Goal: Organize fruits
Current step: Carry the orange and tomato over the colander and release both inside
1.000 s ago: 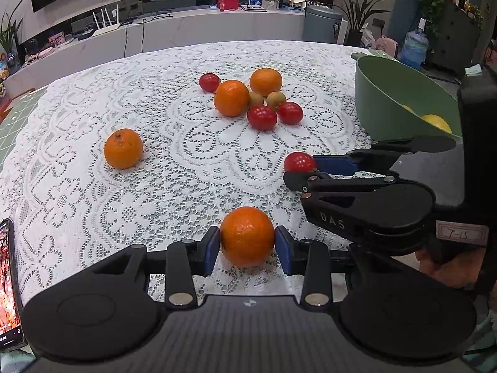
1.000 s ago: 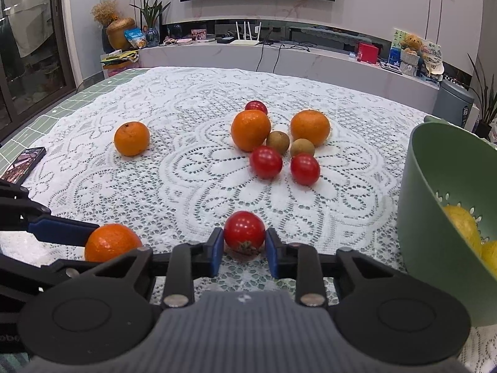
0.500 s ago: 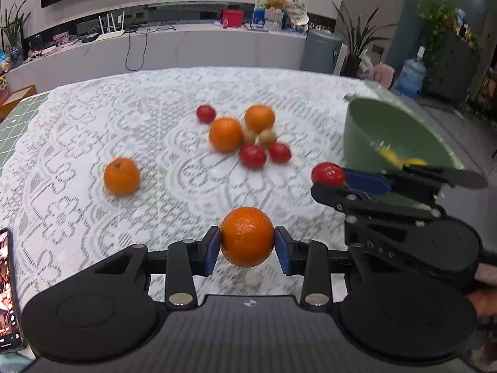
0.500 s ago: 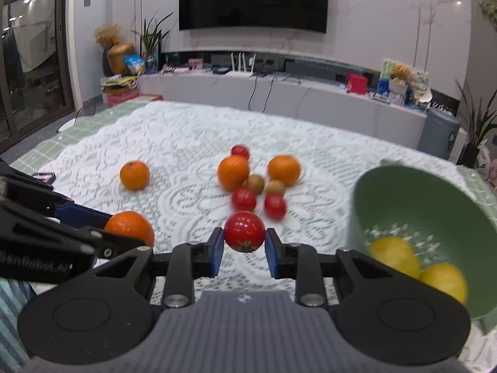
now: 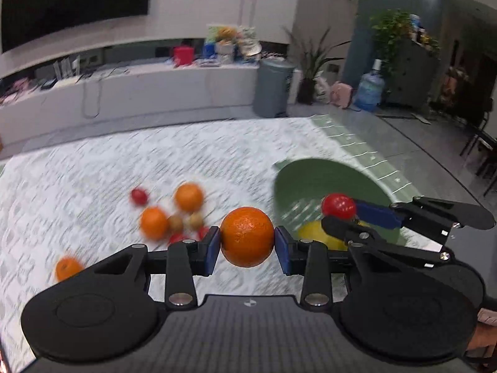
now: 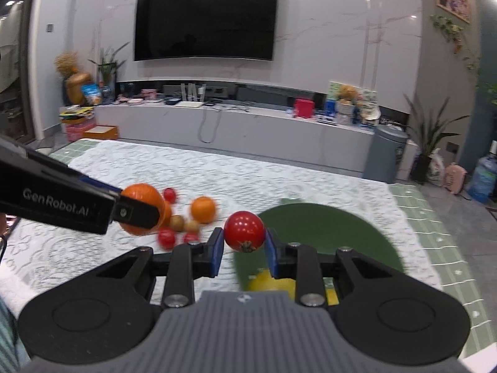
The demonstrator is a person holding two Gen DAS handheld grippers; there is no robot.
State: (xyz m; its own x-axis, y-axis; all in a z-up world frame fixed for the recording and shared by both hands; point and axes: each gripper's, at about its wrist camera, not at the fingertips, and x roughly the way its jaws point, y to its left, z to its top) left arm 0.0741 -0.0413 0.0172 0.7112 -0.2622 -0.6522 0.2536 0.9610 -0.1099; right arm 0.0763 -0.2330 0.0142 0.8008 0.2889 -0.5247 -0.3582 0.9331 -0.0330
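two fruits held above the table

a round orange [image 5: 247, 237] is clamped in the left gripper [image 5: 247, 247] at frame centre. a red tomato [image 6: 244, 231] is pinched by the right gripper [image 6: 243, 248], over the green plastic bowl [image 6: 335, 233] at lower right.

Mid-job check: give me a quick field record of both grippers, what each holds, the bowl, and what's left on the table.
left gripper: shut on orange, off the cloth
right gripper: shut on tomato, in front of the bowl
green bowl: yellow fruit inside
left on table: three oranges, about three tomatoes, two small brown fruits; blurred
tablecloth: white lace
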